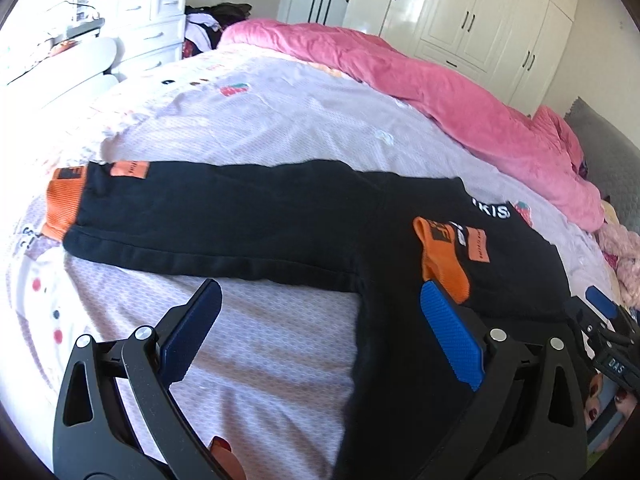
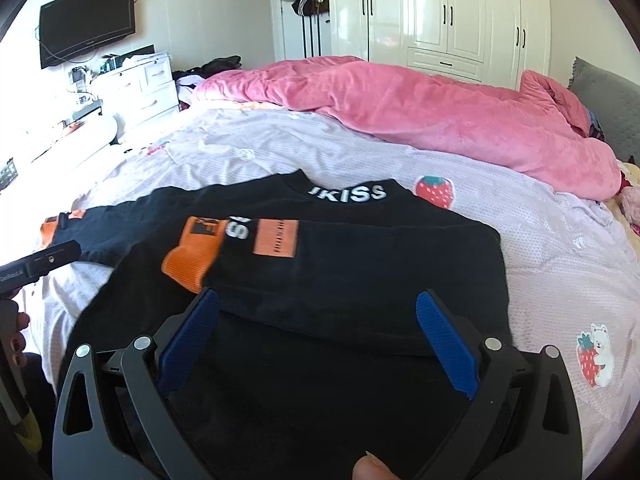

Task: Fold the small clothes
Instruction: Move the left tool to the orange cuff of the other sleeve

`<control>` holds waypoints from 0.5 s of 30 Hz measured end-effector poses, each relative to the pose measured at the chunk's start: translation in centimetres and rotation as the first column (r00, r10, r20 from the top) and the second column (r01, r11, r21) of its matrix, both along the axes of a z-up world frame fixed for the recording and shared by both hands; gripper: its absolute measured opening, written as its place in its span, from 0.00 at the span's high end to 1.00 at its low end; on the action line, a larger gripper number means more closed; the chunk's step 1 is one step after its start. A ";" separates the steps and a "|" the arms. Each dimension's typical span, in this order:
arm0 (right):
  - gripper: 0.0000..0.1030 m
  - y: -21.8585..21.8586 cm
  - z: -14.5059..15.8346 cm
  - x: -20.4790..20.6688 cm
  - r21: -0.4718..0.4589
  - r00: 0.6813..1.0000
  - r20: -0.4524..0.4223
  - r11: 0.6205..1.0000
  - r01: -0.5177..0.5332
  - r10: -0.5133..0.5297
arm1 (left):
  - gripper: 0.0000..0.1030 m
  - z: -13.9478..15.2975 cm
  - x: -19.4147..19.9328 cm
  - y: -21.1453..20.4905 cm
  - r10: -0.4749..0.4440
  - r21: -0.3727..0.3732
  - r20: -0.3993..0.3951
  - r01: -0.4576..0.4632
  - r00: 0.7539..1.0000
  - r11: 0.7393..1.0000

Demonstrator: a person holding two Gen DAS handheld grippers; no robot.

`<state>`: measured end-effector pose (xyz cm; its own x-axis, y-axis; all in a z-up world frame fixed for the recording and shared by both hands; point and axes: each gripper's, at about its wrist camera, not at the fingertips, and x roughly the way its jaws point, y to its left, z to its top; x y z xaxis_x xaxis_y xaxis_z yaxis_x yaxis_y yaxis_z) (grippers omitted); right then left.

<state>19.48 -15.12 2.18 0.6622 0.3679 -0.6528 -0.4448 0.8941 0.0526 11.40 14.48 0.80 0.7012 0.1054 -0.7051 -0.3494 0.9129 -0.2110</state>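
A small black sweatshirt with orange cuffs and patches lies flat on the bed. Its left sleeve stretches out to the left, ending in an orange cuff. The other sleeve is folded across the chest, its orange cuff lying on the body. White lettering marks the collar. My left gripper is open and empty, hovering over the shirt's lower left side. My right gripper is open and empty above the shirt's lower body. The right gripper's tip shows at the left wrist view's right edge.
The bed has a pale lilac strawberry-print sheet. A bunched pink duvet lies along the far side. A white dresser and wall TV stand left; white wardrobes stand behind. The left gripper's body pokes in left.
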 end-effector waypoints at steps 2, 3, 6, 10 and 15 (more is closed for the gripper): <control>0.04 0.7 0.0 -0.4 0.022 1.000 -0.015 1.000 0.002 -0.002 | 0.09 0.0 -0.4 0.8 0.010 -0.013 0.007 -0.010 1.000 1.000; 0.04 0.9 0.0 -0.5 0.031 1.000 -0.023 1.000 0.003 -0.002 | 0.09 0.0 -0.7 1.3 0.017 -0.022 0.010 -0.017 1.000 1.000; 0.04 1.8 0.0 -1.2 0.037 0.999 -0.035 0.999 0.011 -0.010 | 0.09 -0.1 -1.4 2.8 0.044 -0.025 0.016 -0.043 0.999 0.999; 0.04 2.6 0.3 -1.8 0.047 0.999 -0.038 0.998 0.034 -0.032 | 0.09 -0.3 -2.3 4.7 0.090 -0.020 0.015 -0.089 0.996 0.996; 0.04 3.5 0.6 -1.8 0.087 0.996 -0.061 0.994 0.067 -0.062 | 0.09 -0.6 -2.8 7.3 0.146 -0.025 0.020 -0.145 0.989 0.989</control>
<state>17.71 -11.64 2.77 0.6486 0.3837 -0.6573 -0.3799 0.9116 0.1572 8.63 21.74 0.16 0.6950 0.1909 -0.6932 -0.4732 0.8473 -0.2412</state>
